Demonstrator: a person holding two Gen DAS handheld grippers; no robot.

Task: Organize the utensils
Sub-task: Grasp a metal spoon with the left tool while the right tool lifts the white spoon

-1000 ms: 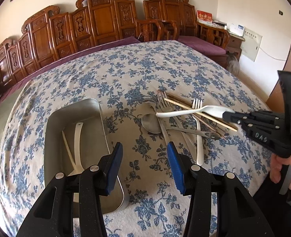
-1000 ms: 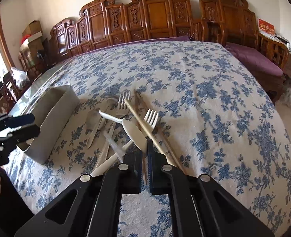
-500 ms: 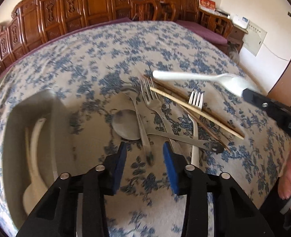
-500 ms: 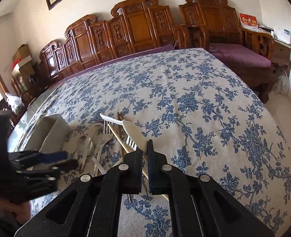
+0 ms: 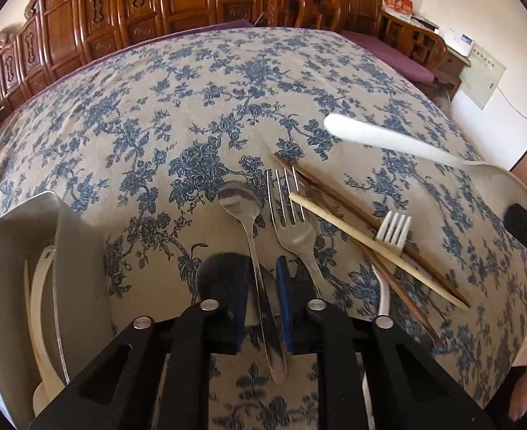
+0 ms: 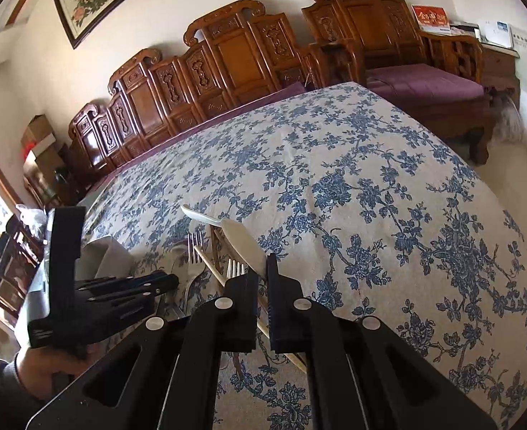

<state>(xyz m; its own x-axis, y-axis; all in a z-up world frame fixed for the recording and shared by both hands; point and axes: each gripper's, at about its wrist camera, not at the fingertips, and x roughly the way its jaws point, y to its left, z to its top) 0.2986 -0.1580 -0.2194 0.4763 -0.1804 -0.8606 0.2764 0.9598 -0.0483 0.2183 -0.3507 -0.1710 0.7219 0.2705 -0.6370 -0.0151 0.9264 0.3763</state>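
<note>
My left gripper is low over the floral tablecloth and its jaws are closing. The handle of a metal spoon lies between its blue pads, with a thin gap still showing on the left side. My right gripper is shut on the bowl of a white plastic spoon, which hangs in the air above the pile. On the cloth lie a metal fork, a white plastic fork, a pale chopstick and dark chopsticks.
A metal tray stands at the left with a white spoon inside. Carved wooden chairs line the table's far edge. The tablecloth spreads wide to the right, with the floor beyond its right edge.
My left gripper swung from above the tray to the right and down onto the metal spoon's handle, its jaws narrowing. The right gripper lifted the white spoon off the pile and rolled.
</note>
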